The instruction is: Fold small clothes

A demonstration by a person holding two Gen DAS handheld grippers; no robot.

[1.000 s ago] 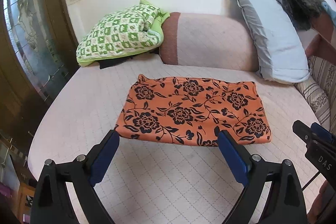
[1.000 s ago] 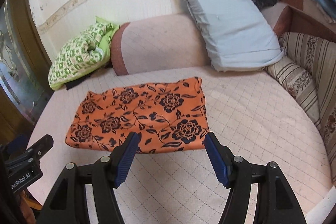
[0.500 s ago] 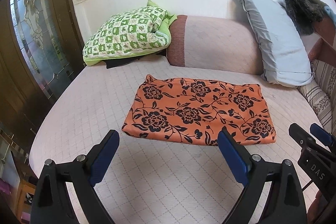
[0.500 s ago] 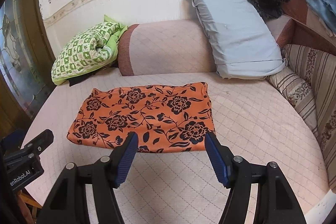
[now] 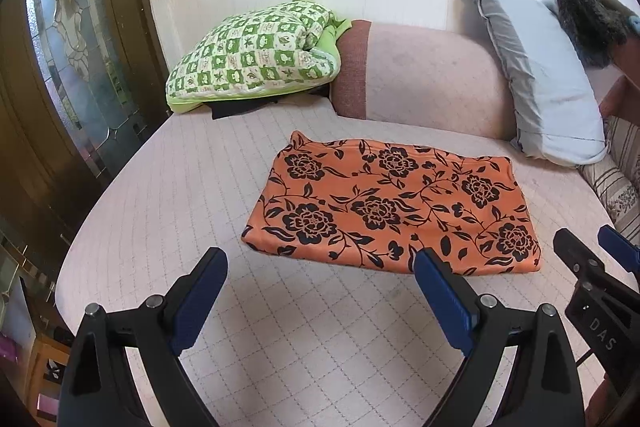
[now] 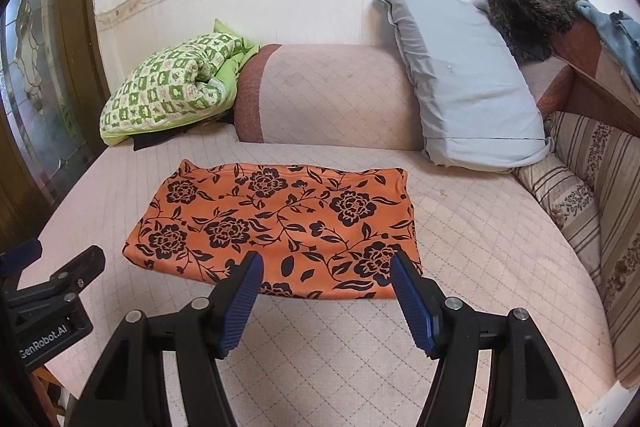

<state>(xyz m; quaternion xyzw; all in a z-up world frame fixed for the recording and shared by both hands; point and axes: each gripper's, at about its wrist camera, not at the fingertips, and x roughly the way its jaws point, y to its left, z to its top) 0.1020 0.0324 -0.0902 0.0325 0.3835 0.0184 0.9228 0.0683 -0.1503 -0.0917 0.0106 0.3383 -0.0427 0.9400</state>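
Observation:
An orange cloth with black flowers (image 5: pixel 392 207) lies flat in a folded rectangle on the pink quilted bed (image 5: pixel 180 195). My left gripper (image 5: pixel 320 275) hovers open just short of the cloth's near edge, nothing between its blue pads. In the right wrist view the same cloth (image 6: pixel 276 223) lies ahead, and my right gripper (image 6: pixel 326 277) stands open over its near edge, holding nothing. The right gripper's body (image 5: pixel 600 291) shows at the right edge of the left view; the left gripper's body (image 6: pixel 52 303) shows at the left edge of the right view.
A green checked quilt (image 5: pixel 256 55) is bundled at the back left beside a pink bolster (image 5: pixel 424 75). A pale blue pillow (image 6: pixel 460 79) leans at the back right, dark fur (image 6: pixel 528 15) above it. A striped cushion (image 6: pixel 580 211) lines the right side. A glazed wooden door (image 5: pixel 60 67) stands left.
Both grippers have drawn back a little from the cloth, the right one also shifting sideways and rolling. The cloth has not moved. Both stay open.

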